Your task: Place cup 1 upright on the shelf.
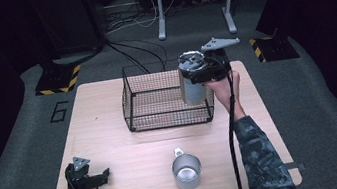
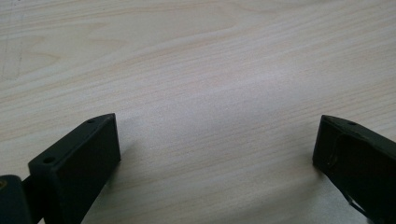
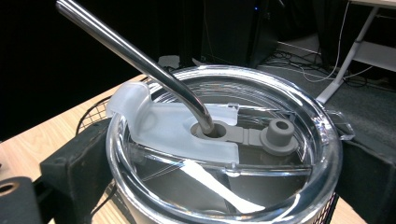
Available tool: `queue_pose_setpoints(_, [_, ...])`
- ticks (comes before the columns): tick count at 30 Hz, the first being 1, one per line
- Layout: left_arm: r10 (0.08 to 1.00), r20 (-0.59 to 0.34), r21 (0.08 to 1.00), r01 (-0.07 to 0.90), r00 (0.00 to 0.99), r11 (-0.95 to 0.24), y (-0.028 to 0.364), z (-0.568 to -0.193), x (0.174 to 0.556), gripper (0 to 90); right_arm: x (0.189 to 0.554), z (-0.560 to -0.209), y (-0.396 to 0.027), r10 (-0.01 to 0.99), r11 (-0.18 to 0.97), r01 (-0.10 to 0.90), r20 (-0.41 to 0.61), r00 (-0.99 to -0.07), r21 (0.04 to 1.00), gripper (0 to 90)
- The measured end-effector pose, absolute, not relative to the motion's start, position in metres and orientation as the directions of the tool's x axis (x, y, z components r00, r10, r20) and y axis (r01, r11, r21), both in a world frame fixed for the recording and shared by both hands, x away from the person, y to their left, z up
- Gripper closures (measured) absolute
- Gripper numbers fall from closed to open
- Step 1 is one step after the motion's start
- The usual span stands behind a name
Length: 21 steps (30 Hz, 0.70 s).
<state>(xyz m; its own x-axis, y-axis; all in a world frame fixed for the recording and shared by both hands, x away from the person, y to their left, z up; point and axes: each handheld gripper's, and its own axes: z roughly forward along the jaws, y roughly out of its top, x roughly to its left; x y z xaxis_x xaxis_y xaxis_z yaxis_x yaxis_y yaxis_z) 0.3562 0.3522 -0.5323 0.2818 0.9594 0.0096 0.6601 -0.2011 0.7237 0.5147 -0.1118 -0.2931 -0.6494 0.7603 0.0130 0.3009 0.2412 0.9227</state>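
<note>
Steel tumbler (image 1: 192,82) with a clear lid (image 3: 224,144) and metal straw (image 3: 135,58) hangs over the right end of the black wire basket (image 1: 148,108), pinched below the lid by your right gripper (image 1: 204,73). Nearer you, a metal mug (image 1: 187,171) stands on the wooden table (image 1: 114,148). Your left gripper (image 1: 99,177) rests at the table's near-left corner, jaws spread.

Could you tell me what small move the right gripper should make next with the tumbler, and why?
Probably lower it straight down. The right gripper is shut on the tumbler, holding it upright above the right end of the wire basket, its base apparently short of the basket floor, so letting go now might tip it.
</note>
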Motion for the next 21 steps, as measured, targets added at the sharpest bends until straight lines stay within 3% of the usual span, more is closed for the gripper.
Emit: queue_pose_setpoints(21, [0.962, 0.002, 0.731, 0.655, 0.274, -0.188, 0.351, -0.533, 0.356, 0.8, 0.545, -0.316, -0.105, 0.796, 0.227, 0.344, 0.03, -0.605, 0.911, 3.2])
